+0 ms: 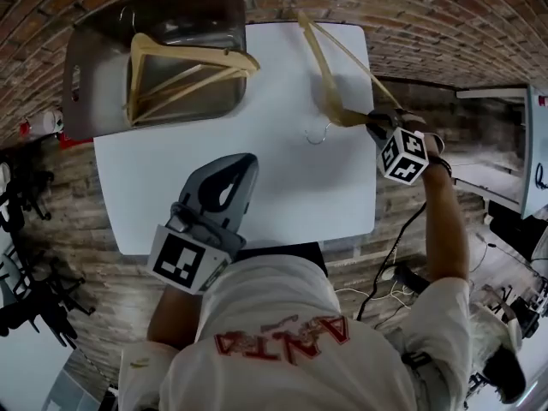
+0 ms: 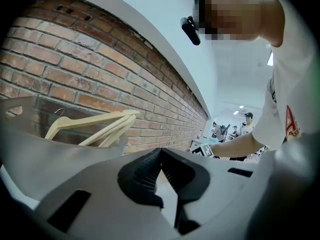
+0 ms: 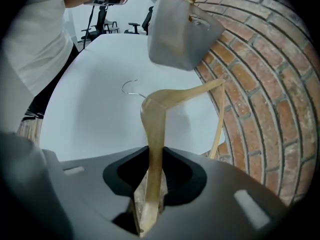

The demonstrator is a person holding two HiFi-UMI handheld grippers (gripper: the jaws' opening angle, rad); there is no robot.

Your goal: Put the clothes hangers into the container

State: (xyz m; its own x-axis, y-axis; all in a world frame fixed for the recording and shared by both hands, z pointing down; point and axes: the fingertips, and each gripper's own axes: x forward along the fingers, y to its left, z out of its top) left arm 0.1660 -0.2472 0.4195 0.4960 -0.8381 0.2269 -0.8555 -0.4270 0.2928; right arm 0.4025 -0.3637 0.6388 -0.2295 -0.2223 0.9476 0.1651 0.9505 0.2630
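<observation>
your right gripper (image 1: 377,123) pinches one arm of a wooden hanger (image 1: 328,88) at the tabletop's (image 1: 282,187) right edge, its pads pressed on the wood from both sides. the hanger stretches from there towards the far right corner, with its wire hook (image 1: 318,134) pointing in over the white top. your left gripper (image 1: 243,163) sits by the near edge, fingertips pressed together on nothing. the grey container (image 1: 86,84) stands on the far left corner, with more wooden hangers (image 1: 184,62) lying inside it.

Probably a lab or studio: brickwork (image 1: 428,24), white table (image 1: 282,169), office chairs (image 3: 134,28).
</observation>
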